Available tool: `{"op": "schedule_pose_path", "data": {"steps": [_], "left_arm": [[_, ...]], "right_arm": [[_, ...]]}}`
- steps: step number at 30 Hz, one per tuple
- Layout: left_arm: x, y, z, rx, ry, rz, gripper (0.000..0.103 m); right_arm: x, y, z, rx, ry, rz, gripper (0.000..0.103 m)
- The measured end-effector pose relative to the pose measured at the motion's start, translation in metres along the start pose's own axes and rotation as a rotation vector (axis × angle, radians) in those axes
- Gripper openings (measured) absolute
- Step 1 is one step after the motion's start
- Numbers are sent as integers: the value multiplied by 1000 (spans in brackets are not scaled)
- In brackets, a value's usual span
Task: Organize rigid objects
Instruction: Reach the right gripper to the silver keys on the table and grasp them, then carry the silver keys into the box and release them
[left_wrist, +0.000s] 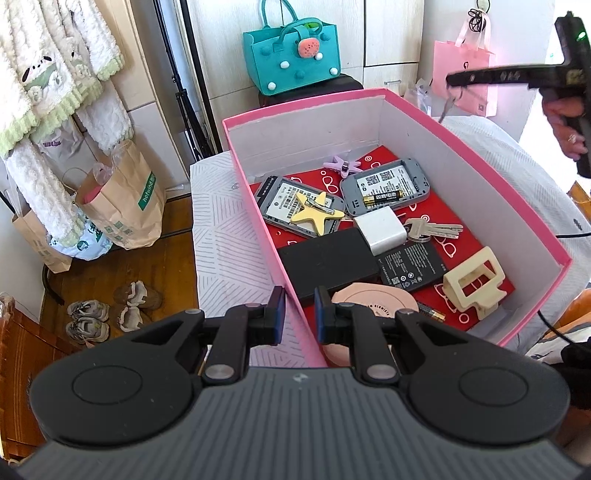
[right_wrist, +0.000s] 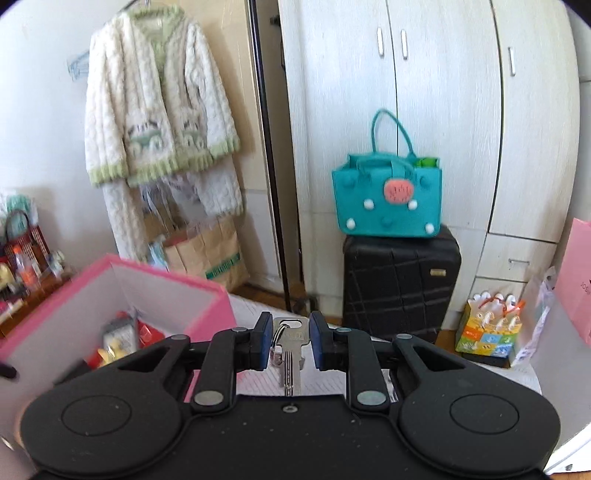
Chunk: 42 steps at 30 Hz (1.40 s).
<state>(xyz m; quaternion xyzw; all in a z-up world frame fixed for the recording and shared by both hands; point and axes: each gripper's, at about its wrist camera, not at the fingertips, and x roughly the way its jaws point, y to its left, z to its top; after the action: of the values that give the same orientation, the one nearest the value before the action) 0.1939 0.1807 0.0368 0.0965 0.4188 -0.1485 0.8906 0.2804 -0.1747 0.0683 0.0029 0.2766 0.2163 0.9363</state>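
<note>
pink box (left_wrist: 436, 162), open-topped, white inside with a red patterned floor. it holds two grey battery cases (left_wrist: 384, 186), a yellow star clip (left_wrist: 312, 214), a lilac star clip (left_wrist: 341, 165), a white charger (left_wrist: 380, 229), keys (left_wrist: 434, 229), black slabs (left_wrist: 328, 262), a cream claw clip (left_wrist: 474, 282). a silver key (right_wrist: 290, 347) hangs blade-down, clamped, outside the box.

Left gripper (left_wrist: 299, 314): matte black body, ribbed grey top plate, two round black discs, silver pivot pins, blue pads on black fingers (left_wrist: 276, 314).
Right gripper (right_wrist: 286, 341): same build (small centre screw); from outside, a green light glows.
Hand (left_wrist: 565, 125): ring worn.
</note>
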Motion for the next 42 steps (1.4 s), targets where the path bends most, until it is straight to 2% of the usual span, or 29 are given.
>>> {"op": "schedule_pose_path", "data": {"steps": [7,11,14,18,24,30,32,36,42], "left_arm": [[0,0,1,-5,0,-5,14],[0,0,1,-4,0,-3,14],[0,-1,0,-3,-3,0,14],[0,0,0,-7,-5,-4,14],[0,0,-1,-6,-8,-4,14],[0,1,-1,-10,-7,-5,14],[0,0,-1,-12,-7,-6,14],[1,-1,0,-17,-9,-5,14],[0,1,0,-32,-11,-5,14]], "right_arm": [[-24,25,28,10,-57,108,26],[-27,41,33,37,-67,218,26],[-19,60,31,13,-40,274,26],[5,82,23,-25,39,304,26],[37,99,0,-60,127,291,26],[51,103,-8,-130,158,213,26],[47,101,-9,-145,144,186,26],[33,92,-5,-109,115,195,27],[6,78,-9,-38,95,230,36]]}}
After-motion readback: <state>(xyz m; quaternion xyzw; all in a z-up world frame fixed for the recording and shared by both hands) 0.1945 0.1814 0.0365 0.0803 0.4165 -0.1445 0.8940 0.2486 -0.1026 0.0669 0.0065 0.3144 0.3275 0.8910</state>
